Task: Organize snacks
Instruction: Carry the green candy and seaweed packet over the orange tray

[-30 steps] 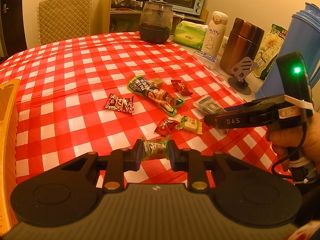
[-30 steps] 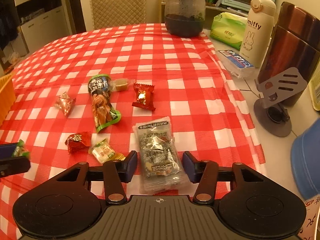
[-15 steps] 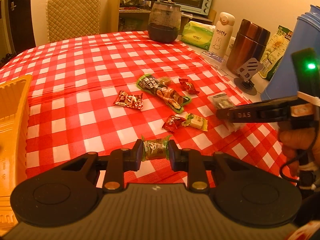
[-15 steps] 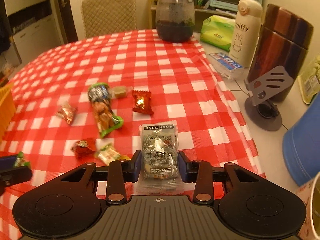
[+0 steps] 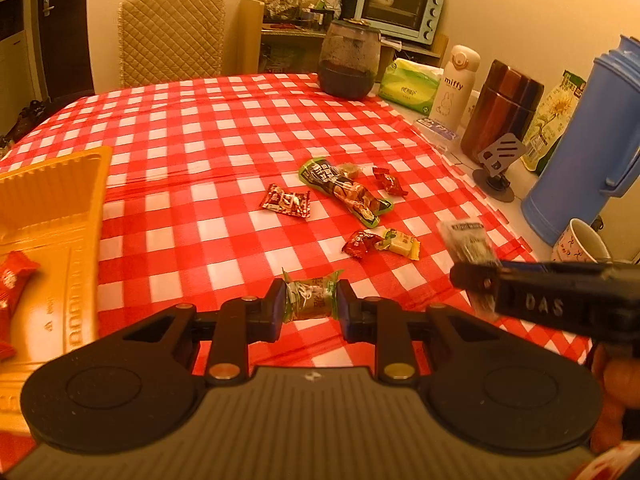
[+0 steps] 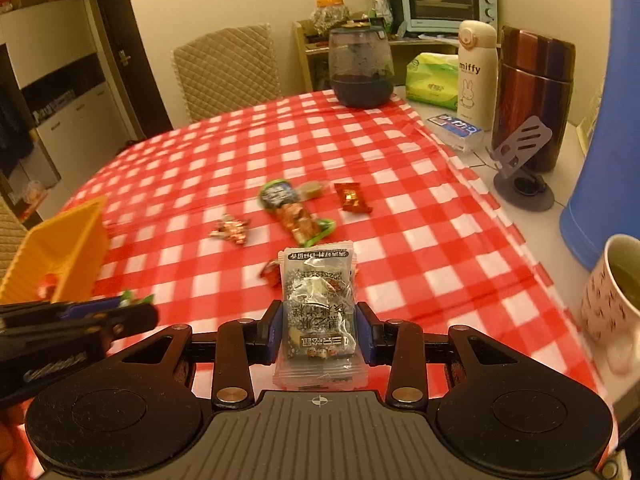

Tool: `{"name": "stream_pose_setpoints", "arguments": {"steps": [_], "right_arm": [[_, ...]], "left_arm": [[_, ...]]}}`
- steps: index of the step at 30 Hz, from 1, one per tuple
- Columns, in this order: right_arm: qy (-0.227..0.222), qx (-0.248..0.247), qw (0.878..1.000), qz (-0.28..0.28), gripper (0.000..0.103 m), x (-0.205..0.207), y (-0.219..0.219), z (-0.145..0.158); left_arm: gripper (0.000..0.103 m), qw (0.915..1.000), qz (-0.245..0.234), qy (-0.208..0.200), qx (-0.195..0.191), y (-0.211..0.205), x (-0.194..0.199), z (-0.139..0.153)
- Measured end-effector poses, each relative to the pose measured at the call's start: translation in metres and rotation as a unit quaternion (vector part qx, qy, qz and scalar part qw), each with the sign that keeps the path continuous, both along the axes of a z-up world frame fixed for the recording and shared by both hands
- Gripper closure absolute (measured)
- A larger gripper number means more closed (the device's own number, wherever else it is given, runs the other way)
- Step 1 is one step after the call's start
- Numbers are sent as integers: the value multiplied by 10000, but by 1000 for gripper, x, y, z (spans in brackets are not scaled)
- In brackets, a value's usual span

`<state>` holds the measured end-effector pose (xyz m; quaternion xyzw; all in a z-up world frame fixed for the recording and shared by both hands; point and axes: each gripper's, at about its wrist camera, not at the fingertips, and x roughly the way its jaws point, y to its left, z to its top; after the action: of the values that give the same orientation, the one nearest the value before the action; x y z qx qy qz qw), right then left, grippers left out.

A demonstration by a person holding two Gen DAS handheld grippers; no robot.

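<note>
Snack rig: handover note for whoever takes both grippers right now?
Left gripper: shut on a green wrapped candy.
Right gripper: shut on a grey snack packet, off the cloth.
Orange tray: on the left, one red candy inside.
Left on the checked tablecloth: long green packet, small candies around it.
To do: likely drop both held snacks in the tray, then collect the rest.
</note>
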<state>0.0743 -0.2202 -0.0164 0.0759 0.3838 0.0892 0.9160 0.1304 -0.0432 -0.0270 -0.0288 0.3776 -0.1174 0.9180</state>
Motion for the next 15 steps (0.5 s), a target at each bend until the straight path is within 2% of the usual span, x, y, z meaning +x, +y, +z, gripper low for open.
{"name": "stream_pose_setpoints", "arguments": {"steps": [7,15], "right_arm": [[-156,3,9994,293,65,-31,29,23],[-390,-9,9973,624,65,-47,57,46]], "left_arm": [[79,9998,154,-103,36,16,-26,20],[79,9989,387,-233,94,39,-52,41]]}}
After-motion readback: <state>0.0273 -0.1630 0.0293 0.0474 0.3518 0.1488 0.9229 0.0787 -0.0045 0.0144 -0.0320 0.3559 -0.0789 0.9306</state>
